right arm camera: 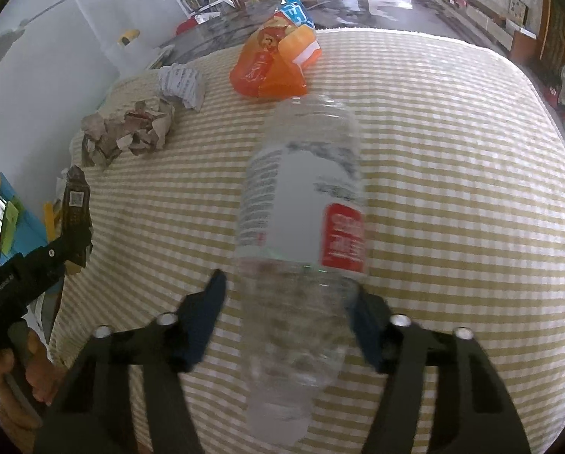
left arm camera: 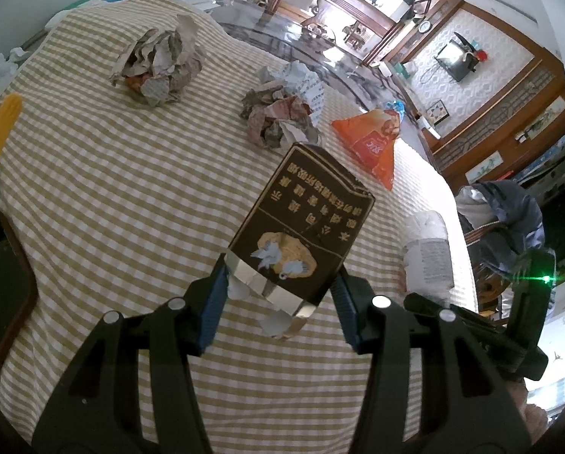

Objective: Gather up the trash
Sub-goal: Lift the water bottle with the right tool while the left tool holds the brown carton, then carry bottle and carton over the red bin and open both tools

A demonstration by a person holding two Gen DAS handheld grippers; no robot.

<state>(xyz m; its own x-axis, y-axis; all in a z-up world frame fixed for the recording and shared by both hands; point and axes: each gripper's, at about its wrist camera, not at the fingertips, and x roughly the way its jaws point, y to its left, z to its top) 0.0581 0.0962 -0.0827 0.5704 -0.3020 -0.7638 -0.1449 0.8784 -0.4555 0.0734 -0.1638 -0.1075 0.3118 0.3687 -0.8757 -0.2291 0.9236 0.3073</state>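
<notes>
Black fingers of the left gripper (left arm camera: 278, 283) squeeze a dark cigarette box (left arm camera: 301, 223) and hold it up over the checked bench (left arm camera: 112, 196); the right gripper (right arm camera: 288, 302) has a clear plastic bottle (right arm camera: 301, 234) between its fingers, but I cannot tell if they pinch it; two paper balls (left arm camera: 161, 64) (left arm camera: 282, 113) and an orange snack bag (left arm camera: 373, 140) lie farther back on the cloth.
</notes>
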